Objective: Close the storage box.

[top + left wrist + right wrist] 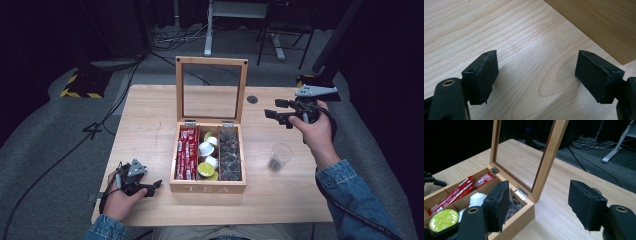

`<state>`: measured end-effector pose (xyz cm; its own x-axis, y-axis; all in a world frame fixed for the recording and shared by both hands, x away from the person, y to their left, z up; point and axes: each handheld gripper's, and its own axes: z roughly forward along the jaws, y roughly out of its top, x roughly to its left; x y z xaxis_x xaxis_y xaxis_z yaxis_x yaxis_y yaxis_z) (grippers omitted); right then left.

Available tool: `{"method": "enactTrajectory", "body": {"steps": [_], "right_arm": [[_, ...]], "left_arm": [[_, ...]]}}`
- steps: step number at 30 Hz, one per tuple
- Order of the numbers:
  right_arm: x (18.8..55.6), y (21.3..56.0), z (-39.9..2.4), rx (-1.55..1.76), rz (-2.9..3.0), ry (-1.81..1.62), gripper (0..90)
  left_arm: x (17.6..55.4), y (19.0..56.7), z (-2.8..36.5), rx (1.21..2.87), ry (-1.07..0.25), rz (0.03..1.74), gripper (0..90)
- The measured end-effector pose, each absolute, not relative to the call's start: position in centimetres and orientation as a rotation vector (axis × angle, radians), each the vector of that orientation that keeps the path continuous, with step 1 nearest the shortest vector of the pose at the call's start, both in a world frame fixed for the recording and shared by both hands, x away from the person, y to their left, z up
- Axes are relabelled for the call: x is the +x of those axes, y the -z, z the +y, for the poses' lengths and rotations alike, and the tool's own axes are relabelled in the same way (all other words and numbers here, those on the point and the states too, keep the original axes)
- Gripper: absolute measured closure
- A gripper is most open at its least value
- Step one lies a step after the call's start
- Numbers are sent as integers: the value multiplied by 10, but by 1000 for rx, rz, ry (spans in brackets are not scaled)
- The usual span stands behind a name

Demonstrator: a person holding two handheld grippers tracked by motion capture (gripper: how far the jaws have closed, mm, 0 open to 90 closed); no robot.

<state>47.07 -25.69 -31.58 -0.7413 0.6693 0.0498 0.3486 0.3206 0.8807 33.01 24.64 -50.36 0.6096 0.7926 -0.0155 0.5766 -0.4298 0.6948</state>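
Contents of clear plastic cup [279, 156] too small to identify, tea box [596, 23] cut off by frame edge in left gripper view, dark-wrapped items [512, 203] partly hidden behind near jaw in right gripper view

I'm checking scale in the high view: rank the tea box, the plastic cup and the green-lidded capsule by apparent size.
Largest to smallest:
1. tea box, lid up
2. plastic cup
3. green-lidded capsule, inside the box's middle compartment

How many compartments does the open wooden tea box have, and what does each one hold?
3. In the tea box, the left compartment holds red sachets, the middle one round capsules, the right one dark wrapped pieces; items underneath may be hidden.
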Motion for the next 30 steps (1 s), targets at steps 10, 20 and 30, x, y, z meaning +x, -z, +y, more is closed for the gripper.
{"method": "enactTrajectory", "body": {"steps": [10, 20, 30], "right_arm": [[511, 303, -238, 911, 2278, -1390, 383], [566, 290, -210, 950, 2261, -1381, 393], [594, 291, -188, 951, 2264, -1359, 437]], "left_arm": [[330, 504, 246, 2163, -415, 1073, 192], [330, 504, 246, 2160, -415, 1075, 192], [331, 504, 245, 2158, -410, 1078, 191]]}}
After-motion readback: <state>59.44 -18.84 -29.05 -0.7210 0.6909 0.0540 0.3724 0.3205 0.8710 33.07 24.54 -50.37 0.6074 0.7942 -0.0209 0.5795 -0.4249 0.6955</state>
